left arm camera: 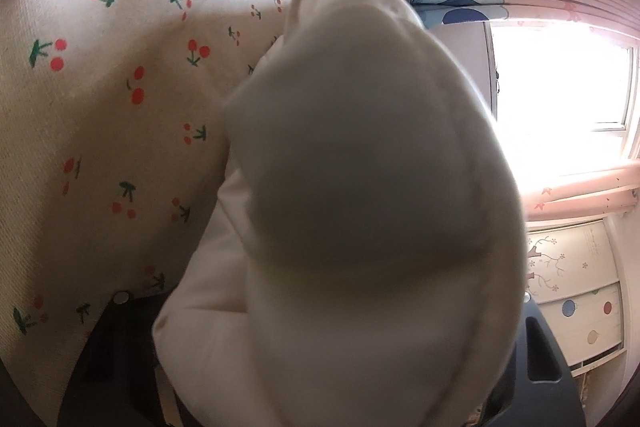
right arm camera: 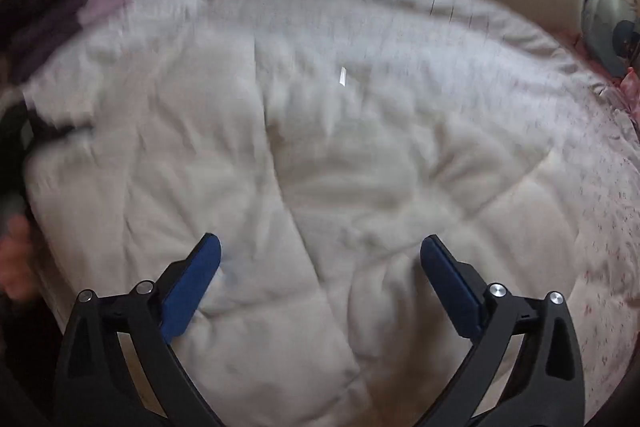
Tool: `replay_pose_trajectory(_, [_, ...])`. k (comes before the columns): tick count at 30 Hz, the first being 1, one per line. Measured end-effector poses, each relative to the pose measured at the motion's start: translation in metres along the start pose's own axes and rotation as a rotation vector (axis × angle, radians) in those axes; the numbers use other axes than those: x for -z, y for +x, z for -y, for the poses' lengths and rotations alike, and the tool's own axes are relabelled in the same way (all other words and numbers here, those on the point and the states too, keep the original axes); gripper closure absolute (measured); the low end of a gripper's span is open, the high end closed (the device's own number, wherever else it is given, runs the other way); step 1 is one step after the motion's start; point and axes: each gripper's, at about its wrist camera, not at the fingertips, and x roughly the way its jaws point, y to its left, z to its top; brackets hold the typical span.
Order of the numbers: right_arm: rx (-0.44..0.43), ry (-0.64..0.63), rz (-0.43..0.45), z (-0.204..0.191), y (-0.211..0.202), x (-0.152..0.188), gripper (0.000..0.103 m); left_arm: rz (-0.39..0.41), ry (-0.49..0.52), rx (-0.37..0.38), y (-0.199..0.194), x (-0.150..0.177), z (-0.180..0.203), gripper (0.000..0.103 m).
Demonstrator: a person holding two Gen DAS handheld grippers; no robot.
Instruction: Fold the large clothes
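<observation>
White garment on bed, two tools.
Right tool: fingers spread, empty, above white garment. Left tool: buried under cream cloth; grip state cannot be told.

garment: soft matt white cloth below claw | claw pads: matt blue; frame black plastic, metal screws

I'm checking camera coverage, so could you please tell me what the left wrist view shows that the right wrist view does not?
Only the left wrist view shows the cherry-print sheet, a bright window and a painted drawer chest, with a bundle of white cloth right against the lens.

Only the right wrist view shows the right hand-held gripper clearly, open and empty, above a spread white garment, beside dark clothes.

Both show white fabric.
</observation>
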Motion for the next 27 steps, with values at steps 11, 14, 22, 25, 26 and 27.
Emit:
replay_pose_trajectory(11, [0.044,0.097,0.045,-0.003,-0.008,0.019,0.006,0.034,0.061,-0.067,-0.008,0.006,0.017,0.031])
replay_pose_trajectory(14, [-0.016,0.18,0.149,0.003,-0.036,0.013,0.006,0.047,0.109,-0.105,-0.011,0.009,0.026,0.031])
replay_pose_trajectory(22, [0.109,0.329,0.25,0.038,-0.042,-0.011,0.006,0.088,0.277,-0.211,-0.014,0.019,0.057,0.031])
replay_pose_trajectory(25, [0.17,0.287,0.092,0.049,0.01,0.003,0.006,0.093,0.32,-0.233,-0.013,0.022,0.064,0.031])
replay_pose_trajectory(26, [0.187,0.247,0.113,0.045,0.011,0.007,0.006,0.09,0.327,-0.232,-0.013,0.022,0.065,0.031])
replay_pose_trajectory(27, [0.177,0.259,0.104,0.046,0.008,0.005,0.006,0.09,0.333,-0.239,-0.013,0.023,0.066,0.031])
